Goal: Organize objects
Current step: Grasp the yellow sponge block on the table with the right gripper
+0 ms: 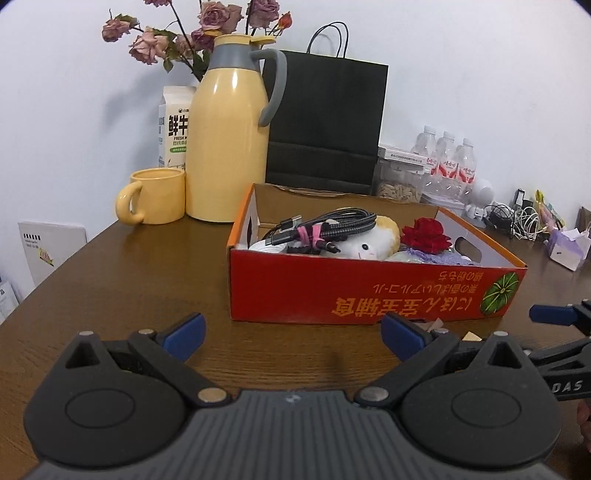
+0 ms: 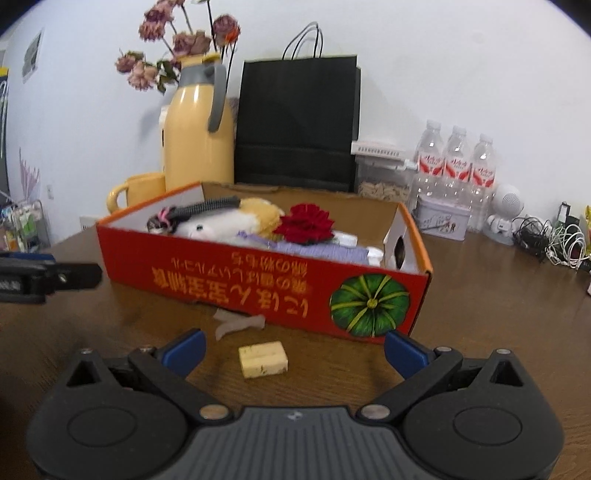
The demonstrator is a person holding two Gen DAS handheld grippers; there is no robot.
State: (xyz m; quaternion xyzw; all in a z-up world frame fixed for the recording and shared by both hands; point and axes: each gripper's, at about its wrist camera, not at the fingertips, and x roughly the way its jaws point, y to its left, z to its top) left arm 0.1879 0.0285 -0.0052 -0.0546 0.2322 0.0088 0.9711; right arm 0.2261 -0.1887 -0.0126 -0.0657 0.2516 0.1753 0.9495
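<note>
A red cardboard box [image 1: 332, 291] [image 2: 229, 273] stands on the brown table. It holds a bundle of black cables [image 1: 325, 225], a white and tan plush toy [image 1: 373, 240] [image 2: 229, 221], a red rose [image 1: 424, 234] [image 2: 304, 223] and a purple knitted piece [image 2: 317, 249]. In front of the box lie a small yellow block [image 2: 263, 359] and a pale scrap [image 2: 238, 322]. My left gripper [image 1: 293, 338] is open over bare table before the box. My right gripper [image 2: 293, 350] is open, with the yellow block between its fingers and touching neither.
Behind the box stand a yellow thermos jug [image 1: 229, 136], a yellow mug [image 1: 155, 195], a milk carton [image 1: 173, 125], dried roses [image 1: 207, 26] and a black paper bag [image 1: 325, 122]. Water bottles [image 2: 458, 162], a tin [image 2: 443, 218] and tangled cables [image 2: 554, 240] fill the back right.
</note>
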